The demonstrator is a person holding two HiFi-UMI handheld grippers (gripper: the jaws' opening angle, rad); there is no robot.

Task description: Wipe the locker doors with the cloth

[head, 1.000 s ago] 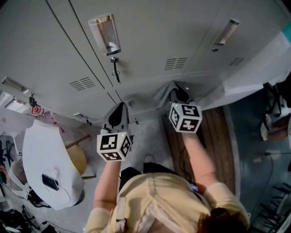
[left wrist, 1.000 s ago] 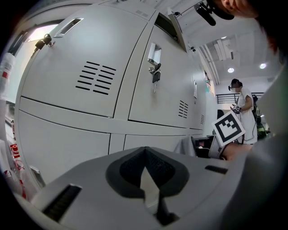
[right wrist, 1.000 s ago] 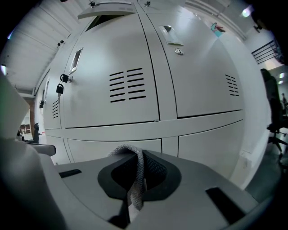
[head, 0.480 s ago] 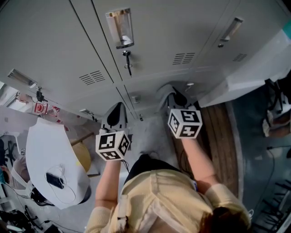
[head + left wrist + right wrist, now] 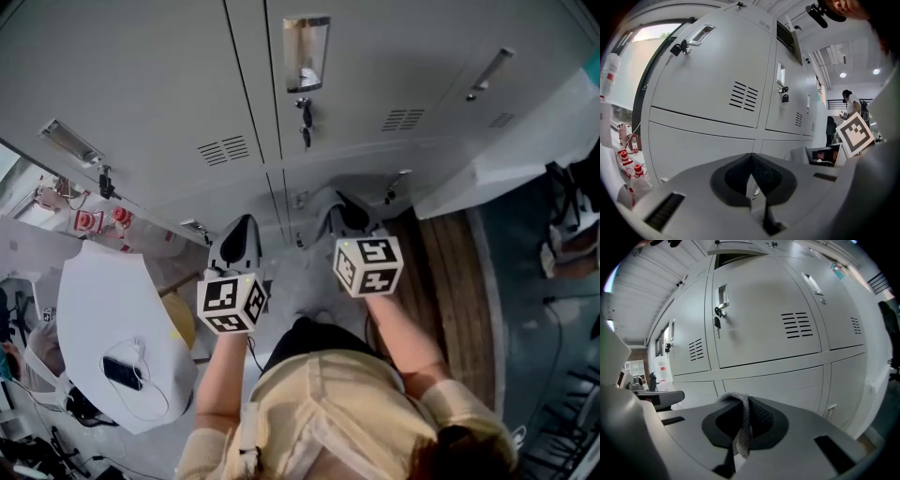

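Here the right gripper (image 5: 743, 404) has its fingers clamped together on the cloth (image 5: 739, 434), a grey knitted strip that loops over the fingertips and hangs down between them. Ahead of those fingers stand the grey locker doors (image 5: 764, 319), and the cloth does not touch them. A key (image 5: 716, 323) hangs from the lock of the door above and to the left of the fingertips. The left gripper (image 5: 751, 164) has its fingers closed on each other with nothing between them. It points at the lower doors, clear of their surface.
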